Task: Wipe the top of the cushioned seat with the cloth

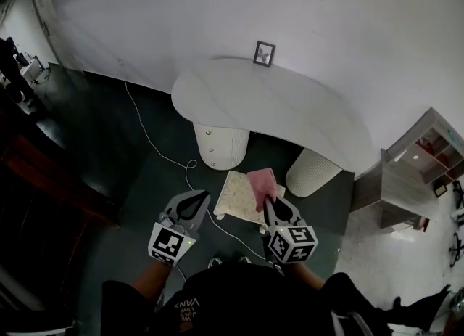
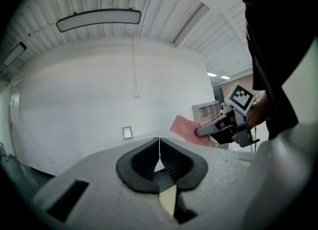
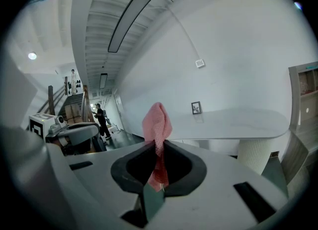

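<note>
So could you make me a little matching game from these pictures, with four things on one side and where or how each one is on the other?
Things:
1. pink cloth
2. left gripper
3. framed picture
4. cushioned seat

Places or states:
A. stands on the white table, close to the wall
B. sits on the floor in front of the table
C. jaws shut, nothing between them
D. clamped in the right gripper

Pairs: 1-D, 2-C, 3-A, 4-B.
</note>
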`<state>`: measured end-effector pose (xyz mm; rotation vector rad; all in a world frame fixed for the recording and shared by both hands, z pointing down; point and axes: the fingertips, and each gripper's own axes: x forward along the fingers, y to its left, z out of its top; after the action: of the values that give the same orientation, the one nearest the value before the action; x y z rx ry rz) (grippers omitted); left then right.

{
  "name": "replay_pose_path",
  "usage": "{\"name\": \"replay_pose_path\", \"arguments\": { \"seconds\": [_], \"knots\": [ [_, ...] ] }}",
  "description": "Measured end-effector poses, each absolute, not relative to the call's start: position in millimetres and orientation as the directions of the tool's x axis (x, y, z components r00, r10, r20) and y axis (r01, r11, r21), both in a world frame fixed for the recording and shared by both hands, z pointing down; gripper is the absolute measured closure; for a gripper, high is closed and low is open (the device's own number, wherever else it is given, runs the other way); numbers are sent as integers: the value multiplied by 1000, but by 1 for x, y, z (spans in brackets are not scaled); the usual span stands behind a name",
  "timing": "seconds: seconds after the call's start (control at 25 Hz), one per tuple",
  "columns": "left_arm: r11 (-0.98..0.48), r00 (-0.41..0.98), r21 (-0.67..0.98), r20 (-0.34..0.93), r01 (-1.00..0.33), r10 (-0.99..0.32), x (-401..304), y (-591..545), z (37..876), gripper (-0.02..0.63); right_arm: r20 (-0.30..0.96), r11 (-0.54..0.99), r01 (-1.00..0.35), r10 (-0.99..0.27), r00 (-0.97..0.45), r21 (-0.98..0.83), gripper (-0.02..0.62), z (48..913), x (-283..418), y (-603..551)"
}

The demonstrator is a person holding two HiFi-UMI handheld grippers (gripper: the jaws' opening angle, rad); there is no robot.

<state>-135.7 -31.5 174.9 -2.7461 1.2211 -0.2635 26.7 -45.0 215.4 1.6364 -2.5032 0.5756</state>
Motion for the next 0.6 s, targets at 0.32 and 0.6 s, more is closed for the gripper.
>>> {"name": "replay_pose_path", "arguments": {
  "seconds": [0.32, 0.6],
  "knots": [
    [-668, 663, -178, 94, -723, -743, -144, -32, 172, 586, 259, 354, -903, -873, -413, -244, 561, 205, 15, -45],
    [-674, 669, -168, 95, -720, -738, -151, -27, 172, 586, 252, 353, -901, -875, -413, -251, 561, 209, 2, -40]
  ]
}}
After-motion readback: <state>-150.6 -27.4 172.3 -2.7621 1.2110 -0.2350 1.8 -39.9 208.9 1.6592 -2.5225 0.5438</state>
